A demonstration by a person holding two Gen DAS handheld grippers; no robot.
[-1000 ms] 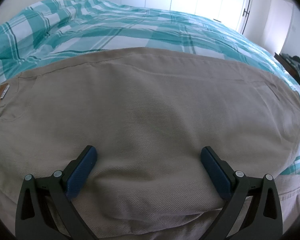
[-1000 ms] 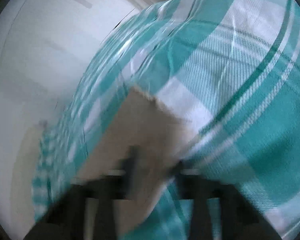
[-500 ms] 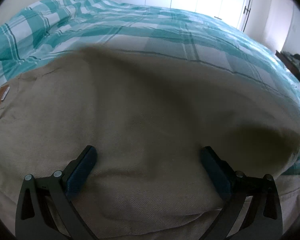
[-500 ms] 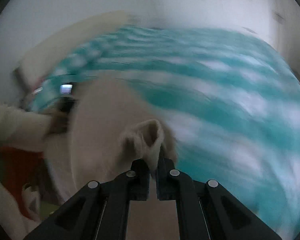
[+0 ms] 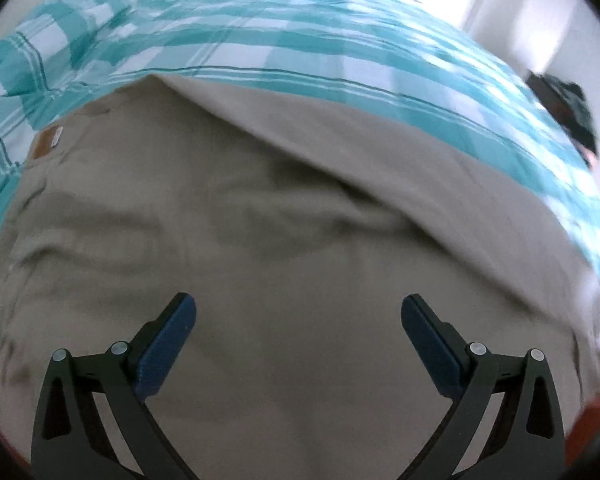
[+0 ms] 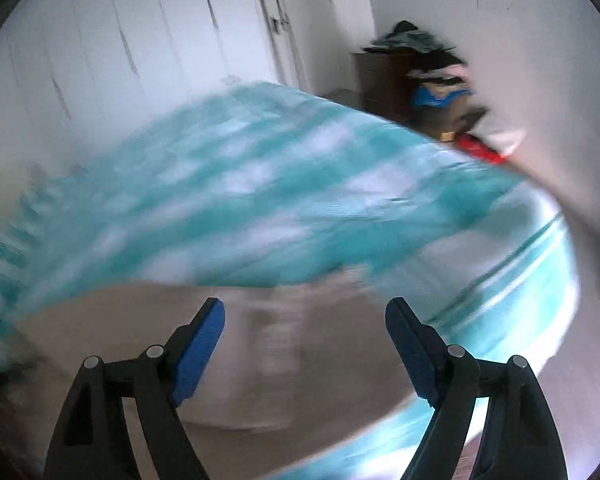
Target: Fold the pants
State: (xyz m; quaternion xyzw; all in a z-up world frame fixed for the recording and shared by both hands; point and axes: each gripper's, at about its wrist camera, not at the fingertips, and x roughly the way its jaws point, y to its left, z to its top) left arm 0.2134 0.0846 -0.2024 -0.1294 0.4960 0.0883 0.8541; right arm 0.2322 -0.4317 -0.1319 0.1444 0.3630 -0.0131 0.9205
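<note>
We see the pants (image 5: 284,240) lying on the bed (image 5: 340,60), beige cloth spread wide over the teal checked cover, with one layer already laid across the other so that a diagonal edge runs from upper left toward the right. Our left tongs (image 5: 299,344) hover just above the cloth, jaws spread wide and holding nothing; our right tongs (image 6: 305,340) are likewise wide open and empty, over the right end of the pants, though that view is badly blurred. The chief risk, as we judge it, is the loose creasing in the middle of the cloth: if we fold again without smoothing, those ripples get trapped and the stack comes out lumpy. A second risk is pinching only the top layer when we next close the tongs, which would peel the fold open instead of carrying both layers. The cover beneath is soft and could be caught along with the pants. With the right view this smeared, we cannot tell exactly where the hem lies, so a grab there may miss.
</note>
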